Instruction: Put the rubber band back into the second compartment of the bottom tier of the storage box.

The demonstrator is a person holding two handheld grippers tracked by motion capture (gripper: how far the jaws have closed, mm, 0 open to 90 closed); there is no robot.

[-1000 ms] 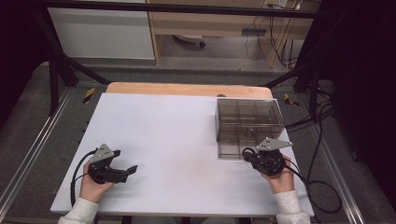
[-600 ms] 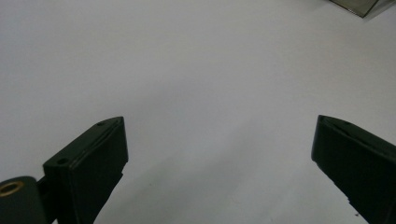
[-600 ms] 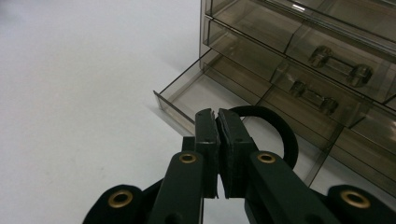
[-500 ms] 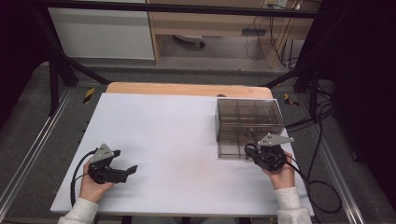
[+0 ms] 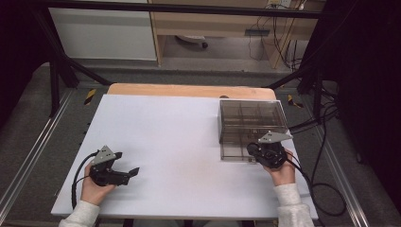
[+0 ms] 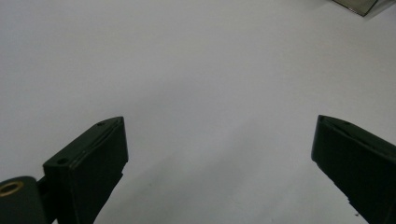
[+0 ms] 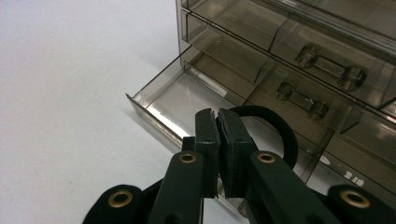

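Holding one black band (image 7: 275,126), one drawer unit (image 7: 289,60)

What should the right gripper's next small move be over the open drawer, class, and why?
Probably open the jaws to drop the black hair tie. The right gripper is shut on it, above the pulled-out bottom drawer of the smoky clear drawer box, so release looks due.
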